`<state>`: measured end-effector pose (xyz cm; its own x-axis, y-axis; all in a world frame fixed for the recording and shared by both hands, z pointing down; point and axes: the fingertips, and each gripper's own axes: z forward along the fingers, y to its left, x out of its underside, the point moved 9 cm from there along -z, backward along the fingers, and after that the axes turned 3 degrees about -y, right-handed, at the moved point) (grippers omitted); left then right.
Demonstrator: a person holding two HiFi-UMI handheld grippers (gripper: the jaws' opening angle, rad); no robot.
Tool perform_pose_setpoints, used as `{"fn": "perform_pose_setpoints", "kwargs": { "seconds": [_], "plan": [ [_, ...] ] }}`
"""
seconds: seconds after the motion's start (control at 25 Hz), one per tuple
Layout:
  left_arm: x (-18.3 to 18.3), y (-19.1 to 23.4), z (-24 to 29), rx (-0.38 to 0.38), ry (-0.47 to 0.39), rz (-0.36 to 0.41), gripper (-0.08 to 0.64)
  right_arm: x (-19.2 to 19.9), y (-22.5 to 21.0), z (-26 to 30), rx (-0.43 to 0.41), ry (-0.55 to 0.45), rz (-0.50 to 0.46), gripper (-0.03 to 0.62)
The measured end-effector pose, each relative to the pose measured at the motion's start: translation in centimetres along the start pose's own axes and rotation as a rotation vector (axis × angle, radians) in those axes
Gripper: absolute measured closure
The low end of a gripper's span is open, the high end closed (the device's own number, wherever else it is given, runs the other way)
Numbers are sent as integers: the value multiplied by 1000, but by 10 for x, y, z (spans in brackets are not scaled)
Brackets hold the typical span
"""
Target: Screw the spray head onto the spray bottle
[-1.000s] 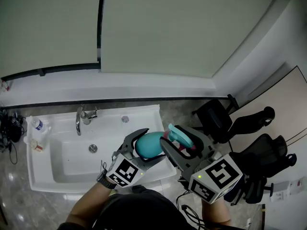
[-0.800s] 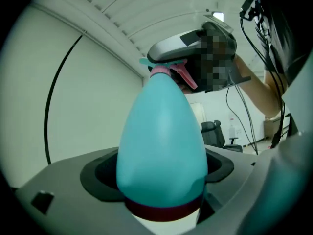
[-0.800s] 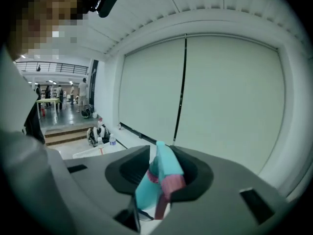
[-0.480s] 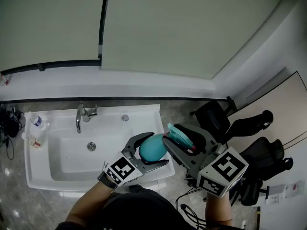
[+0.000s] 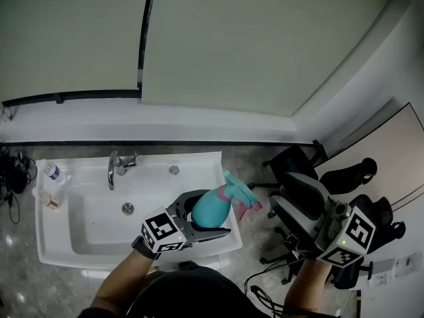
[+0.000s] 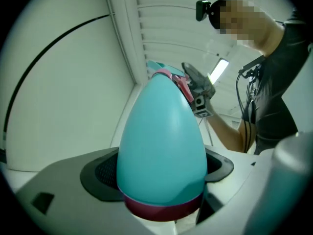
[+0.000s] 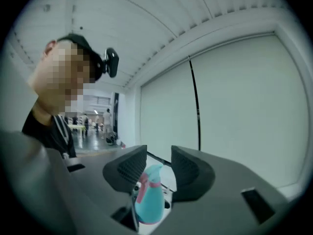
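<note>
The left hand-held gripper (image 5: 222, 212) pinches the belly of a teal spray bottle (image 5: 211, 211), jaws pressed on both sides, holding it tilted above the front right corner of a white sink (image 5: 66, 247). The teal spray head (image 5: 237, 189), with its pink trigger, sits on the bottle's neck. The right hand-held gripper (image 5: 279, 189) is off to the right over black office chairs (image 5: 298, 164), apart from the bottle; its jaws have just been closing partway and stand spread with nothing between them.

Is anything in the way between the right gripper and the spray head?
Nothing visible. Only open air separates the right gripper, whose empty jaws have just been closing partway, from the spray head on the bottle that the left gripper holds.
</note>
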<state>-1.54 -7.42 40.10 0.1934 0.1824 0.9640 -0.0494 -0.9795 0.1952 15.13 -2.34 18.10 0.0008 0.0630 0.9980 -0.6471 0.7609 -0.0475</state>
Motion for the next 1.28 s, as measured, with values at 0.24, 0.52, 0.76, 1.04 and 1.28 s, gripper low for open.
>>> {"fn": "perform_pose_setpoints", "kwargs": {
  "seconds": [0.24,0.52,0.76,1.04,1.28],
  "plan": [
    [-18,-8,-5,219,-26,-101,112,54,-47,-5,-322,-74,95,442],
    [-19,-23,2,388,-26,-215,112,64,-23,48,-640,-45,-24,442],
    [-14,-30,3,451,3,-239,112,65,-16,65,-777,-29,-1,440],
    [-15,-25,0,384,5,-207,112,71,-12,66,-669,1,54,457],
    [-17,-13,-3,126,81,-63,112,70,-9,67,-413,62,63,460]
  ]
}}
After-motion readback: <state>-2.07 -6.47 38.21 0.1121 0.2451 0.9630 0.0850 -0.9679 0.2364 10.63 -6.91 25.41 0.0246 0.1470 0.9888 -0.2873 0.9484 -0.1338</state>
